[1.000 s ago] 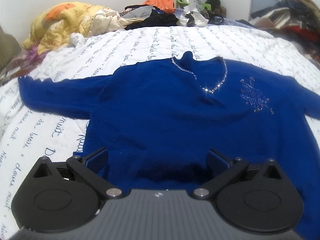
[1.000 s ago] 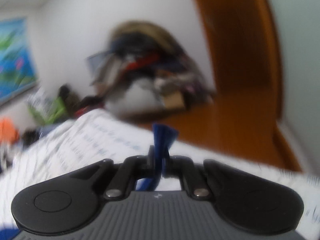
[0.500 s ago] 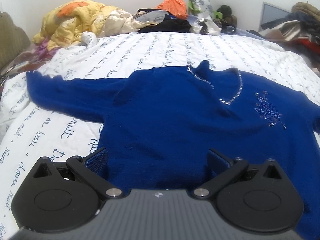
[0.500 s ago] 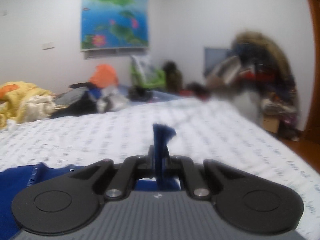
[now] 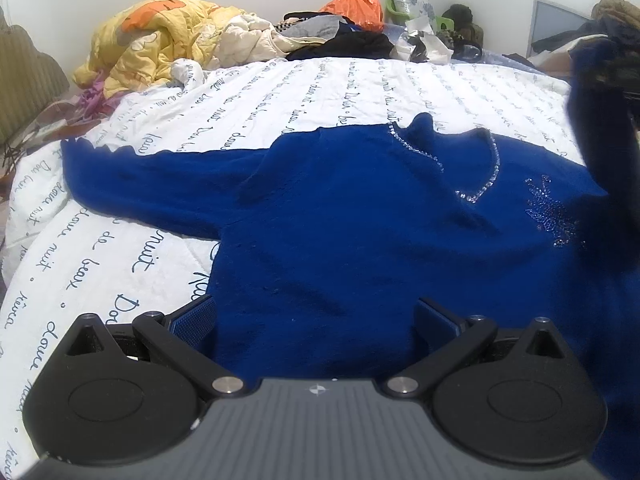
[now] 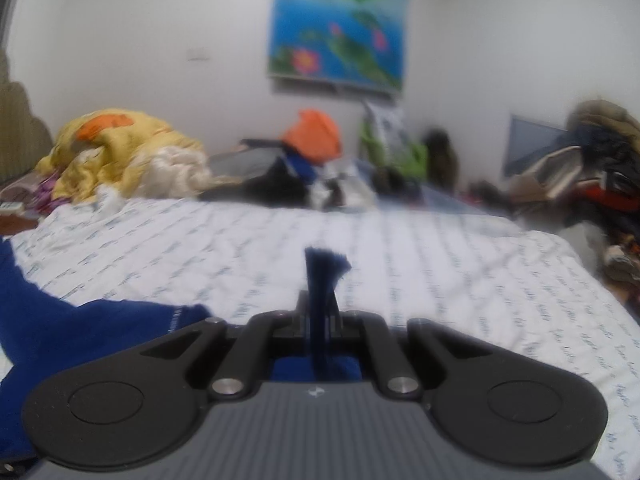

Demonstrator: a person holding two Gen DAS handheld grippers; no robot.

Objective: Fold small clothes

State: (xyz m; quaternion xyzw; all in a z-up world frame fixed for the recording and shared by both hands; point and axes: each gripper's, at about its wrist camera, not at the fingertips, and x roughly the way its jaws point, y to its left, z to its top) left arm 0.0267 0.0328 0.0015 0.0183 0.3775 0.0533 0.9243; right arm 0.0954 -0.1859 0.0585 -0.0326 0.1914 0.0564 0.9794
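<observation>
While a wide bed under a white quilted cover printed with dark cursive writing (image 5: 360, 92) served as the folding surface, a royal-blue knitted sweater with a rhinestone-trimmed neckline (image 5: 360, 232) lay face up across it, one sleeve stretched flat toward the left edge of the left wrist view. Spread out like that, it looked ready for a first fold, and that fold appeared to be under way: the other sleeve (image 5: 600, 128) rose off the quilt at the right edge of that view, lifted so it could be carried over the body of the garment.

Pinching the sleeve's cuff was the right gripper (image 6: 320, 320), its fingers pressed together on a narrow tuft of blue knit that stood up between them. The left gripper (image 5: 316, 320) hung low over the sweater's hem with its jaws spread wide and nothing between them, seemingly placed to steady the cloth or take the hem next.

Along the far side of the bed sat a heap of crumpled yellow and cream bedding (image 5: 168, 44), an orange plastic bag (image 5: 356, 0) and a tumble of dark and grey clothes (image 5: 340, 40). A further pile of coats and bags (image 6: 592, 176) stood beyond the bed's right corner, beneath a blurred blue painting of lotus flowers (image 6: 340, 24). None of it lay on the sweater or seemed to block the sleeve's way across; the clutter only limited spare room at the bed's far edge.
</observation>
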